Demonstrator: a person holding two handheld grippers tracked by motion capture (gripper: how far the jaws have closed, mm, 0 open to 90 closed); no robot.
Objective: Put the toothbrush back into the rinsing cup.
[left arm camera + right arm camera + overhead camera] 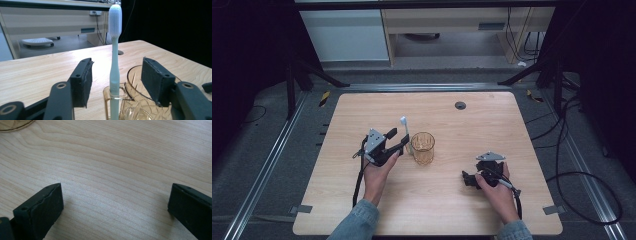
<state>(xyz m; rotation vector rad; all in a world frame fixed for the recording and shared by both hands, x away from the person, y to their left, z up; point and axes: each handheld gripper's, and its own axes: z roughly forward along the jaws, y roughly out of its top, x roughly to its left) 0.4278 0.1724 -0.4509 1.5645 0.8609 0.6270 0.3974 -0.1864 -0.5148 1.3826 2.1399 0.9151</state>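
Observation:
A pale green toothbrush [114, 50] with a white head stands upright in the handle loop of an amber glass cup [140, 100]. It rises between the jaws of my left gripper [117, 80], and clear gaps show on both sides, so the pads do not touch it. In the high view the toothbrush [406, 131] stands at the left side of the cup [423, 148], with the left gripper [398, 141] just to its left. My right gripper [468, 179] rests low on the table at the right, and its jaws stand wide apart over bare wood [115, 202].
The wooden table [462, 205] has a dark round grommet [460, 105] near its far edge. Metal rails and loose cables run along the floor on both sides. A white cabinet and a desk stand beyond the table.

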